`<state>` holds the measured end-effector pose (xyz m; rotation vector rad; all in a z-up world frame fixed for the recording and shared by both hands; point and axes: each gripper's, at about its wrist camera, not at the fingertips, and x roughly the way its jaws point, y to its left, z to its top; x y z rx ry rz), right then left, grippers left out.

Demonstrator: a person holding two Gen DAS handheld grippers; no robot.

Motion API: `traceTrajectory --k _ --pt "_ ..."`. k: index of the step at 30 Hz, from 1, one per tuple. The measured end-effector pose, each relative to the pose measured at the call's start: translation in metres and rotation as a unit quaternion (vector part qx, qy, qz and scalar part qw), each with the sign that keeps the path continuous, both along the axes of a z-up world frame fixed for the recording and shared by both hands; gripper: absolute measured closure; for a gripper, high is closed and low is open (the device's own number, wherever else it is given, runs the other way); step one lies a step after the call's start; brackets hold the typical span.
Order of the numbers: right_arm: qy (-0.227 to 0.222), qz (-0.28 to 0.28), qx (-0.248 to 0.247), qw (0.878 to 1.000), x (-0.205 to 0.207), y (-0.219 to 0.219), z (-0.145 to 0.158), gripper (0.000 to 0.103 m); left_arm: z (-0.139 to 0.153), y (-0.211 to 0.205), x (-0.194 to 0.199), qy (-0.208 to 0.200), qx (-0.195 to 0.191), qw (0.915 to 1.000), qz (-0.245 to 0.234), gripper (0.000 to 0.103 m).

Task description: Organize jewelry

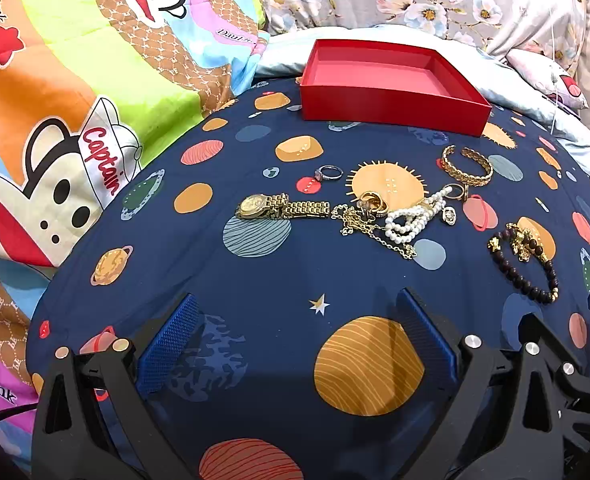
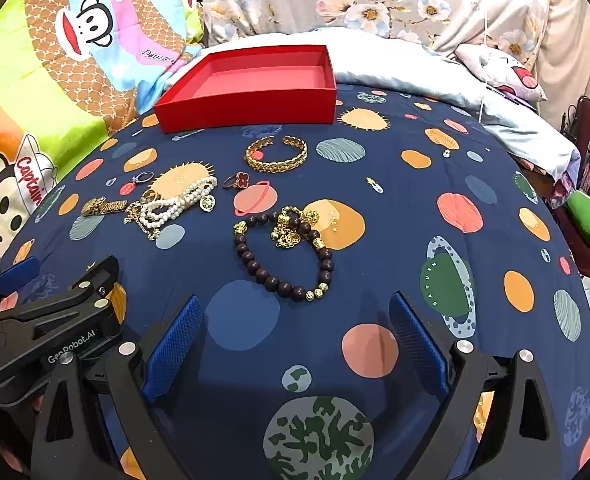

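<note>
Both grippers hover with fingers spread, holding nothing: left gripper (image 1: 299, 336), right gripper (image 2: 295, 336). At twelve o'clock from the right gripper lies the dark wooden bead bracelet (image 2: 285, 254); beyond it is a gold chain-link bangle (image 2: 277, 155). Farthest, the shallow red cardboard box (image 2: 251, 114) holds nothing. Only the left wrist view clearly shows the gold wristwatch (image 1: 281, 206); only the right shows a red-flower ring (image 2: 237, 180).

A bed spread with a navy planet-print sheet (image 2: 375, 216) carries a shallow red box (image 2: 251, 92) at its far side. In front of it lie a gold chain-link bangle (image 2: 277, 155), a red clover ring (image 2: 237, 180), a silver ring (image 1: 329, 173), a gold watch (image 1: 279, 206), a pearl strand (image 2: 179, 202) tangled with a gold chain (image 1: 369, 230), and a dark bead bracelet (image 2: 285, 256) with gold charms.
</note>
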<state>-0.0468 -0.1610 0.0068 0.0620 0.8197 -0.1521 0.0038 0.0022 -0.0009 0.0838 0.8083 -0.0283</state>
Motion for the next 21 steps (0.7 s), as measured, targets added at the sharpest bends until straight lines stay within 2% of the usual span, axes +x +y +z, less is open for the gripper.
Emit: traceTrajectory --k 21 --pt "0.002 0.001 0.0 1.0 0.0008 0.0021 -0.0014 0.01 -0.0031 -0.001 0.0018 0.008 -0.005 0.9999 -0.003 0.007"
